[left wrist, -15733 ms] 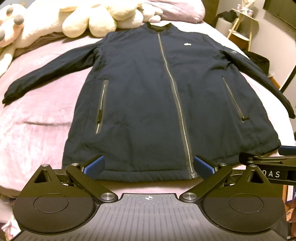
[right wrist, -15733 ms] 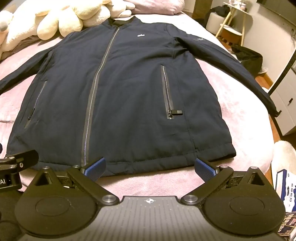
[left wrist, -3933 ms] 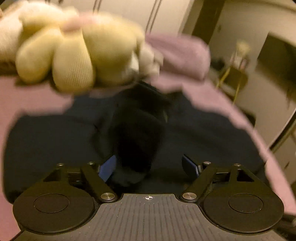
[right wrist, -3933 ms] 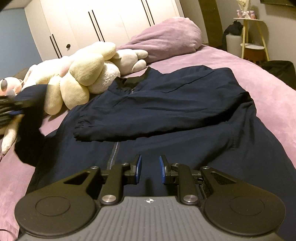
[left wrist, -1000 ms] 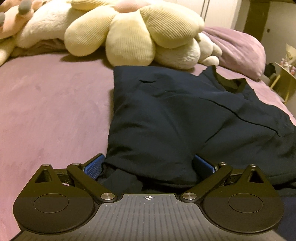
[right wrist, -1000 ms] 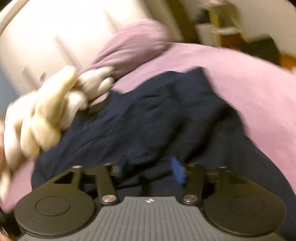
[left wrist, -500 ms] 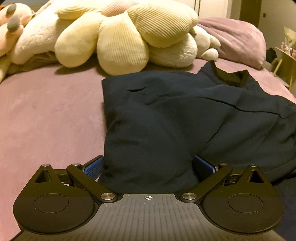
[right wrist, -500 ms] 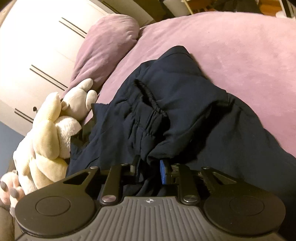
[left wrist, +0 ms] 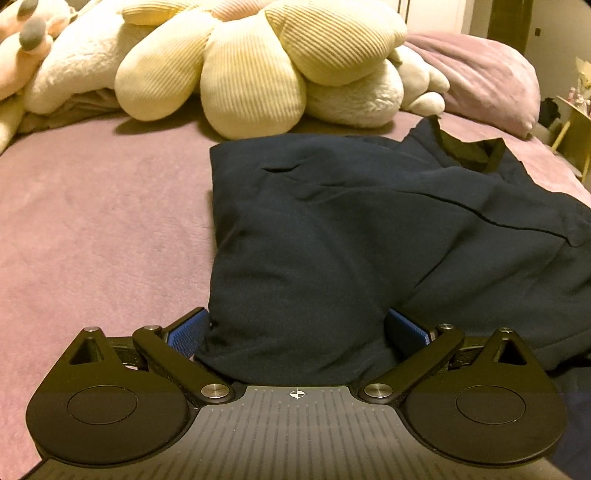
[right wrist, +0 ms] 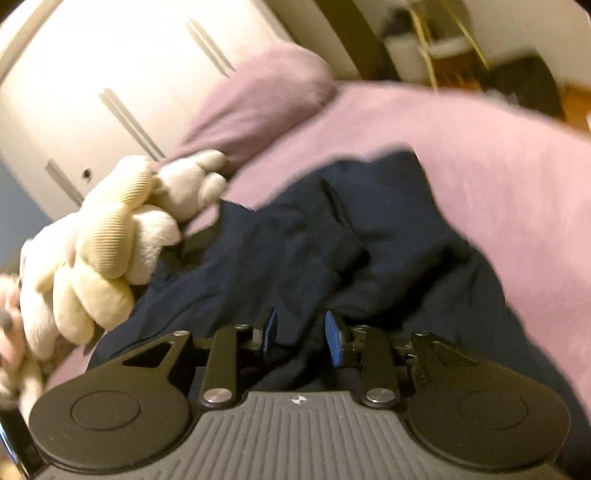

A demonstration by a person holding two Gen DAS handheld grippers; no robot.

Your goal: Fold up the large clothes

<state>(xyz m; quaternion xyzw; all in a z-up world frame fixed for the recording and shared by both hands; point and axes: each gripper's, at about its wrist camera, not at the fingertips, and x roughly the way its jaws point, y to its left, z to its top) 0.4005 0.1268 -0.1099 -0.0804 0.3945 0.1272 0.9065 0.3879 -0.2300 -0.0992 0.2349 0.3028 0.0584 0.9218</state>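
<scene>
The navy jacket [left wrist: 332,236] lies on the pink bed with both sleeves folded across its front. My left gripper [left wrist: 297,332] is open, its blue pads either side of the folded left sleeve and shoulder edge, low over the cloth. In the right wrist view the jacket [right wrist: 332,251] is bunched, with the folded right sleeve on top. My right gripper [right wrist: 301,336] has its jaws partly apart with a fold of the jacket between them; the view is blurred by motion.
Cream plush toys [left wrist: 251,62] lie at the head of the bed, close behind the collar; they also show in the right wrist view [right wrist: 103,251]. A pink pillow [left wrist: 480,66] sits at the back right. White wardrobe doors [right wrist: 110,74] and a side table [right wrist: 443,33] stand beyond.
My right gripper has opened from its tight pinch on the sleeve fold and is swinging, blurring its view. My left gripper has stayed open and crept slightly closer to the folded shoulder.
</scene>
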